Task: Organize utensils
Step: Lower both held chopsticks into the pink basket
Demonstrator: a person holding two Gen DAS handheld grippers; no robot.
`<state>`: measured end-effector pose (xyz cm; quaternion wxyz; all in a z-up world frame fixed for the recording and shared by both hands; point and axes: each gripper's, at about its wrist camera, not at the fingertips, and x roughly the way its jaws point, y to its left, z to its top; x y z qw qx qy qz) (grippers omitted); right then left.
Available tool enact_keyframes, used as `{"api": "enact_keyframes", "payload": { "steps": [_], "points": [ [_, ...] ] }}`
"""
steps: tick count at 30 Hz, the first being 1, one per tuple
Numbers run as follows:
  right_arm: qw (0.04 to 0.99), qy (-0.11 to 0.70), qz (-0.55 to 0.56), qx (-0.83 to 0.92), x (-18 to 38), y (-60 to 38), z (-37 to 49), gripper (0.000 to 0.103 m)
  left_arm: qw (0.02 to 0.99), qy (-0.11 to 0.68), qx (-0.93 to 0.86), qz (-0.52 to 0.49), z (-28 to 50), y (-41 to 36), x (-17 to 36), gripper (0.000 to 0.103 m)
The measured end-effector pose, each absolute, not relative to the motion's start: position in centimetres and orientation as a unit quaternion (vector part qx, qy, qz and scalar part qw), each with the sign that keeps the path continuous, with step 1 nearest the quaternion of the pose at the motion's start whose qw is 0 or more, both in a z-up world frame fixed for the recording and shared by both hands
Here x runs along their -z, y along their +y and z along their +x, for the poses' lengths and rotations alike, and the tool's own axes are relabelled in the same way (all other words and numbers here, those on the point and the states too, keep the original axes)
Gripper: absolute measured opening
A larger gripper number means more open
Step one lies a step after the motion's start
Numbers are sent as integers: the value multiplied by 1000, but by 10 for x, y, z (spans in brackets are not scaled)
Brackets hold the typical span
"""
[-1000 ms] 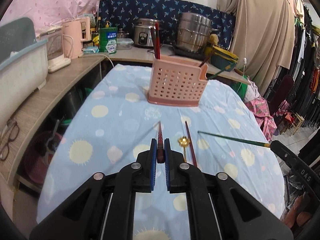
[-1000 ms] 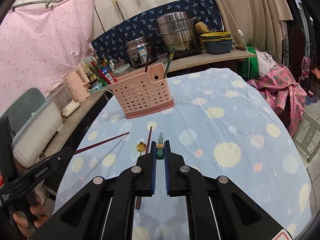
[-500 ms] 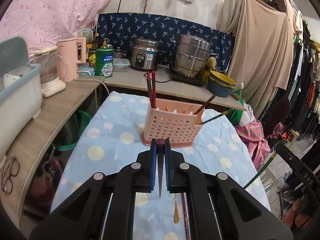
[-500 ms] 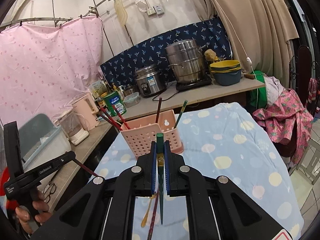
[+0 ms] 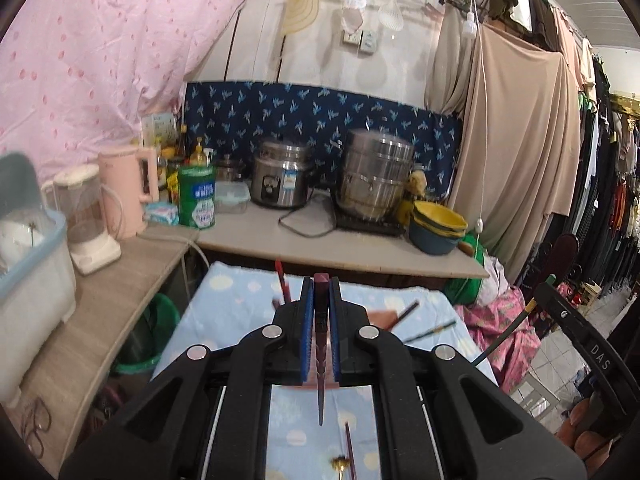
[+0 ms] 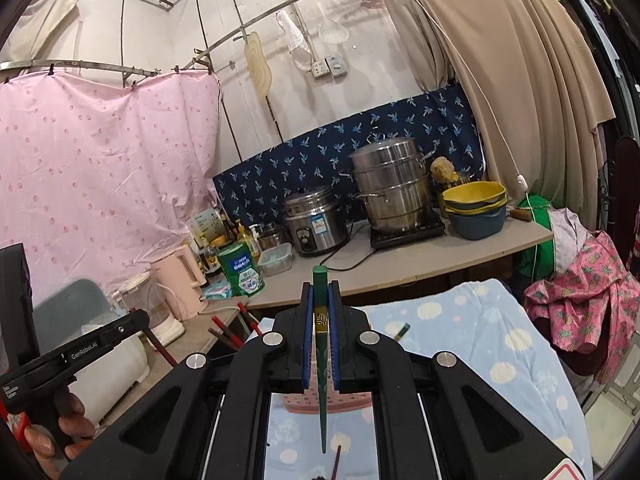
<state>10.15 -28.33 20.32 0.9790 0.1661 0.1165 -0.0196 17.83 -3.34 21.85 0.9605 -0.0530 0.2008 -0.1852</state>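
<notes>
Two tools are each clamping one chopstick upright: left tool [image 5: 320, 292] gripping the maroon chopstick [image 5: 320, 364], right tool [image 6: 321, 296] the green chopstick [image 6: 322, 364]. Tips are pointing down, probably for dropping into the pink basket [image 6: 308, 402] at the far end of the counter [image 6: 500, 344].

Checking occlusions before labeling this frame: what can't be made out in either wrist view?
- Pink basket: right wrist view shows only a strip; gripper body hides the compartments. Left view shows blurred slivers.
- Maroon chopstick in left gripper: tip points down; what lies under it is unclear.
- Green chopstick in right gripper: same.
- Gold-ended utensil on the table: cut off by bottom edge, left view.
</notes>
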Motion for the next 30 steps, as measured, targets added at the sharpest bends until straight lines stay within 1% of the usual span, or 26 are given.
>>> {"api": "enact_keyframes", "payload": {
  "steps": [5,10,17,23,30],
  "points": [
    [978,92,186,16,-220,-292,138,7,969,149,185,-64,198,-39,-245,7],
    [978,78,191,18,-228,-294,175,7,977,121,165,-63,225,-47,-257,7],
    [978,90,185,29,-218,-292,219,7,976,145,153,-53,264,-58,-237,7],
    [976,122,174,38,-194,-290,250,7,973,167,152,-48,276,-61,-213,7],
    [974,152,165,43,-169,-287,260,7,969,185,155,-48,282,-63,-196,7]
  ]
}}
